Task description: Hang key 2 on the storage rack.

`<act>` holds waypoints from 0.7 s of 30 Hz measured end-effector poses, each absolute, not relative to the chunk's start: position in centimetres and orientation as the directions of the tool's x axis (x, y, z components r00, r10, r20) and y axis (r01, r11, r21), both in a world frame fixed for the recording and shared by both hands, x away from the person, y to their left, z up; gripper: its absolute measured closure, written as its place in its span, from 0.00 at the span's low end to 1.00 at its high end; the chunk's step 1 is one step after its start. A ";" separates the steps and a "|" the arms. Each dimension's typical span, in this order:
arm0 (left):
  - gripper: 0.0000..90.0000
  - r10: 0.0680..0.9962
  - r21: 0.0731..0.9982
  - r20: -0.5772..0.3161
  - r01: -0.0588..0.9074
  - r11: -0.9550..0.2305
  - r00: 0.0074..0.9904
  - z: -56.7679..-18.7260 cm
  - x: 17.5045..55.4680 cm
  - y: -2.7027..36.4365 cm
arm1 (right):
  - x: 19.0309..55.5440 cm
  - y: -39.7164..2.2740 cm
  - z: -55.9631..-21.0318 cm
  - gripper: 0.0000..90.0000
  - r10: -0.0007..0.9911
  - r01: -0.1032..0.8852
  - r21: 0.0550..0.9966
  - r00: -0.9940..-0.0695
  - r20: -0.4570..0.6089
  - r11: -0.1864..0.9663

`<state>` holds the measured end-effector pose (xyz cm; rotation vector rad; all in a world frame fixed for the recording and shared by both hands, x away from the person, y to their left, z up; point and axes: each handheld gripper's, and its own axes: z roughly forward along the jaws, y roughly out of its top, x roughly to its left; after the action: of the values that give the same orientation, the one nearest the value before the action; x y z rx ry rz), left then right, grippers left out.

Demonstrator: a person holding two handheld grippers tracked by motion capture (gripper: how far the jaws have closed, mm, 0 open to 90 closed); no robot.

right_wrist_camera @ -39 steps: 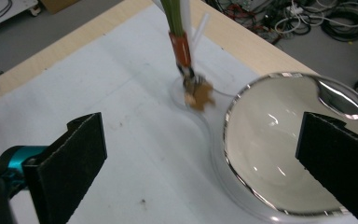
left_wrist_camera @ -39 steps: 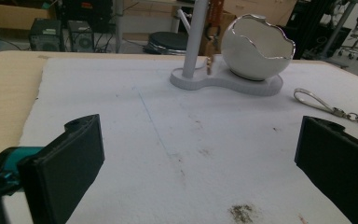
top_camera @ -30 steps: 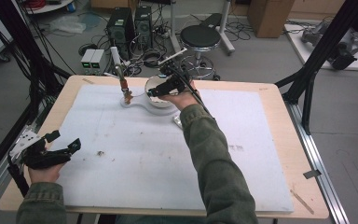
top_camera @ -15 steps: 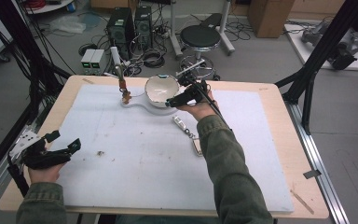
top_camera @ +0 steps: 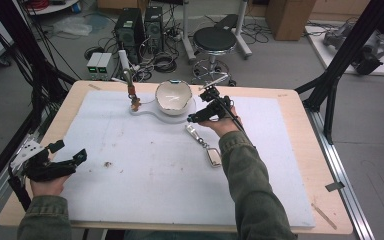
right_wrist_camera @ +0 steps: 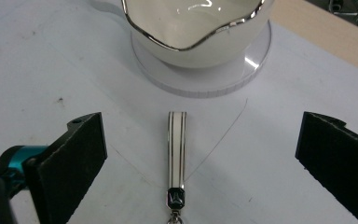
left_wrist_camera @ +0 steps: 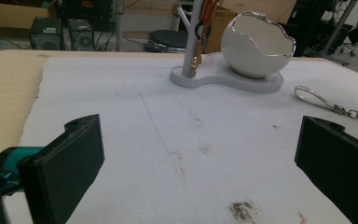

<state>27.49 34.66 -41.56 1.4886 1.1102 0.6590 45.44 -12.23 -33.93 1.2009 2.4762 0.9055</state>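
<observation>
Poss. star logo on keychain tab

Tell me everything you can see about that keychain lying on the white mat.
The silver metal keychain lies flat on the white foam mat, just in front of the white eggshell-shaped bowl. It has a long shiny strap loop with two dark lines, a dark emblem piece, small chain links and a rectangular fob. The open right claw frames it; nothing grips it.
</observation>
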 end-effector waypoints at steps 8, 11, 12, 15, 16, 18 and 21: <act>0.02 0.900 0.958 -0.166 0.283 0.051 0.402 -41.6 27.5 34.7 | 46.3 -11.5 -35.7 0.01 0.771 0.640 0.578 -0.636 0.031 0.506; 0.02 0.901 0.958 -0.168 0.280 0.054 0.400 -41.6 27.5 34.7 | 46.7 -11.4 -36.5 0.01 0.773 0.654 0.554 -0.633 0.029 0.515; 0.02 0.901 0.958 -0.169 0.281 0.055 0.400 -41.6 27.5 34.7 | 46.8 -11.3 -36.7 0.01 0.776 0.660 0.547 -0.631 0.029 0.516; 0.02 0.901 0.958 -0.169 0.280 0.055 0.400 -41.6 27.5 34.8 | 47.0 -11.1 -37.1 0.01 0.775 0.666 0.534 -0.631 0.031 0.521; 0.02 0.901 0.958 -0.169 0.280 0.055 0.400 -41.6 27.5 34.8 | 47.1 -10.9 -37.6 0.01 0.773 0.672 0.516 -0.633 0.029 0.531; 0.02 0.901 0.958 -0.169 0.280 0.055 0.400 -41.6 27.5 34.8 | 47.3 -10.7 -38.1 0.01 0.771 0.673 0.498 -0.637 0.016 0.546; 0.02 0.902 0.959 -0.166 0.279 0.053 0.399 -41.6 27.5 34.8 | 47.4 -10.5 -38.5 0.01 0.772 0.680 0.485 -0.635 0.016 0.550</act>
<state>27.51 34.76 -41.58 1.4842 1.1122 0.6660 47.40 -10.55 -38.46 1.2270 2.5851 0.6797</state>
